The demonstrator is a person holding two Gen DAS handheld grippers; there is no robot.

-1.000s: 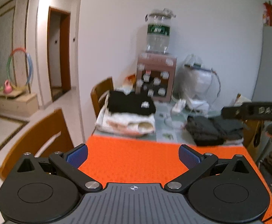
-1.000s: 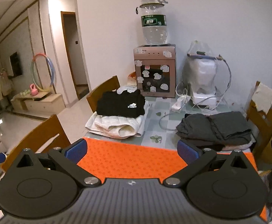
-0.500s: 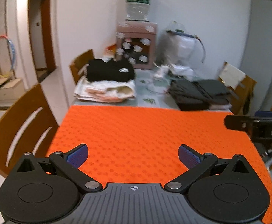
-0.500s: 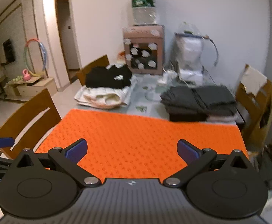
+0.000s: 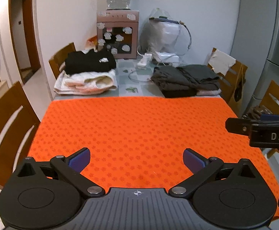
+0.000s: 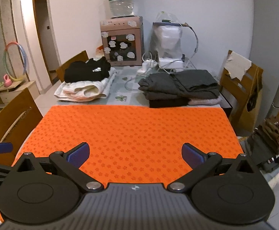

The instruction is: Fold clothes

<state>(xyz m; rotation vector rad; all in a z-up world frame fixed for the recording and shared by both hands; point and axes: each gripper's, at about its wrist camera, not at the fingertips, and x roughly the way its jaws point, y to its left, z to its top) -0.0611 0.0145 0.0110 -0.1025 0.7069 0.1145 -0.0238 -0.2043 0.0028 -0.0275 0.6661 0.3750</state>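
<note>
Both the left gripper (image 5: 137, 158) and right gripper (image 6: 135, 153) are hovering wide open, empty; the clothes (image 6: 179, 88) are lying soft, limp: pinch an edge.

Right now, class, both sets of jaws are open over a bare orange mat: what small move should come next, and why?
Probably carry the right gripper to the brown garments heaped off the table's right edge. The orange mat holds nothing to fold, and both piles behind it look already folded.
</note>
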